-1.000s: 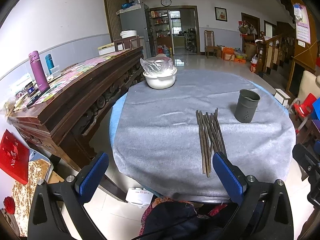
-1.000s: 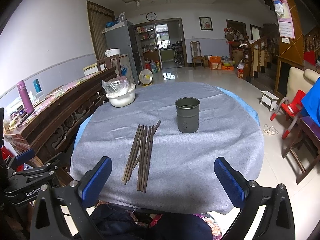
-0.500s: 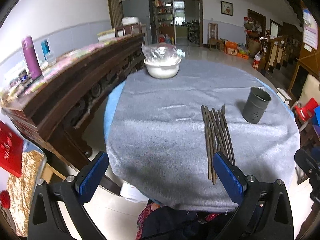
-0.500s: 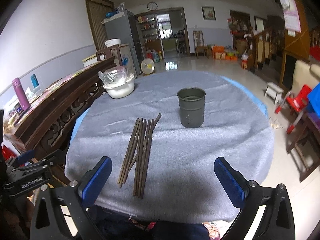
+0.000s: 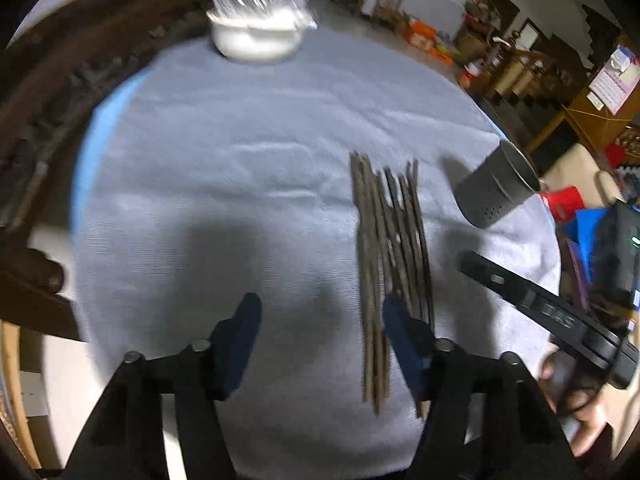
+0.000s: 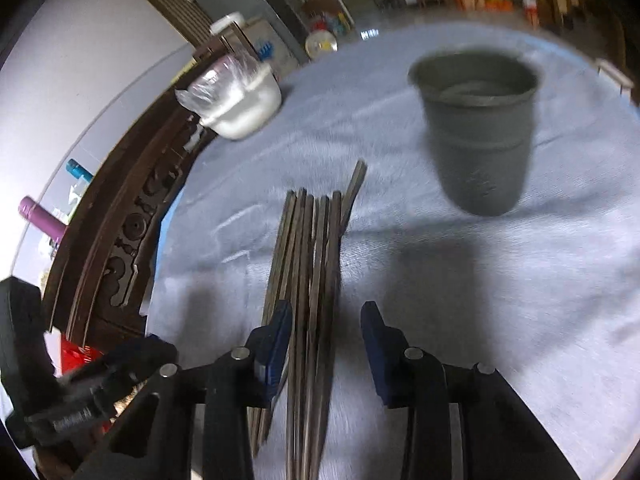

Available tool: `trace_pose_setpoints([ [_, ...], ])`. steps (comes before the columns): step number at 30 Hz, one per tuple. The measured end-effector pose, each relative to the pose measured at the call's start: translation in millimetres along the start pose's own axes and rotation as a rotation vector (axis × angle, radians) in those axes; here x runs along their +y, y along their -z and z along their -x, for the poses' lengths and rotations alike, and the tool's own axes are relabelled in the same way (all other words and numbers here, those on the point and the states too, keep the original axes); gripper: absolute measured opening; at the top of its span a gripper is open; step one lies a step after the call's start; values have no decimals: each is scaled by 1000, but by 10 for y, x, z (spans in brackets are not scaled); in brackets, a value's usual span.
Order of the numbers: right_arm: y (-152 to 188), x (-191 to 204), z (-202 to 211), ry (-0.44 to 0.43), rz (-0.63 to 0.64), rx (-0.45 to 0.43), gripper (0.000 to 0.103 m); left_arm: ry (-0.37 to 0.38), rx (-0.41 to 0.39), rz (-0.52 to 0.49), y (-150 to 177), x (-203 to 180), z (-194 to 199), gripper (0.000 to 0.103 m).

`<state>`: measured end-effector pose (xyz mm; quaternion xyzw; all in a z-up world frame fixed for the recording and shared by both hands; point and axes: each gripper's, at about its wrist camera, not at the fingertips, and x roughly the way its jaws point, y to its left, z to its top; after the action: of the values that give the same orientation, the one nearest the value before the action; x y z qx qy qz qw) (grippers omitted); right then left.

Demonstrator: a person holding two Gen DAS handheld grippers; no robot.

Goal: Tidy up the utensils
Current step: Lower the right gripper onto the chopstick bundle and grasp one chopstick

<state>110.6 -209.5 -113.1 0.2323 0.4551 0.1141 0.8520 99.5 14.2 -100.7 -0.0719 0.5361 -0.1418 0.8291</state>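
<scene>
Right gripper point(image 6: 324, 336) hovers over the chopsticks point(image 6: 316, 280), jaws just narrowed, half-open astride the bundle's near end, no clamp visible. Left gripper point(image 5: 320, 320) likewise narrowing, nothing between, just left of the chopsticks. Grey cup point(image 6: 476, 128) stands right of them.

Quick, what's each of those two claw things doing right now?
Left gripper: jaws just been closing, nothing between them, chopsticks lie beside it.
Right gripper: jaws just been closing around the chopsticks, not yet gripping.
</scene>
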Motion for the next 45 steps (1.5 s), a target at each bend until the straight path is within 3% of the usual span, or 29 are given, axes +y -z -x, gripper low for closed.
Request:
trace_pose_setpoints([
  [4, -60, -41, -244, 18, -2, 41, 37, 60, 82, 5, -88, -38, -325, 36],
  [6, -70, -92, -331, 43, -20, 71, 33, 81, 115, 15, -128, -34, -430, 31],
  [15, -107, -108, -437, 56, 6, 107, 30, 109, 165, 39, -249, -88, -668, 30],
  [18, -118, -88, -474, 90, 17, 104, 23, 108, 169, 43, -277, -69, -684, 29],
  [22, -113, -147, -453, 106, 6, 100, 12, 139, 176, 77, -309, -15, -731, 17],
  [33, -63, -341, -229, 159, -16, 112, 12, 124, 193, 61, -189, 103, -640, 13],
  [37, -75, -387, -207, 147, -38, 152, 12, 135, 255, 60, -152, 139, -636, 13],
  [45, -295, -377, -342, 185, -86, 208, 13, 120, 252, 110, -482, 172, -719, 16],
])
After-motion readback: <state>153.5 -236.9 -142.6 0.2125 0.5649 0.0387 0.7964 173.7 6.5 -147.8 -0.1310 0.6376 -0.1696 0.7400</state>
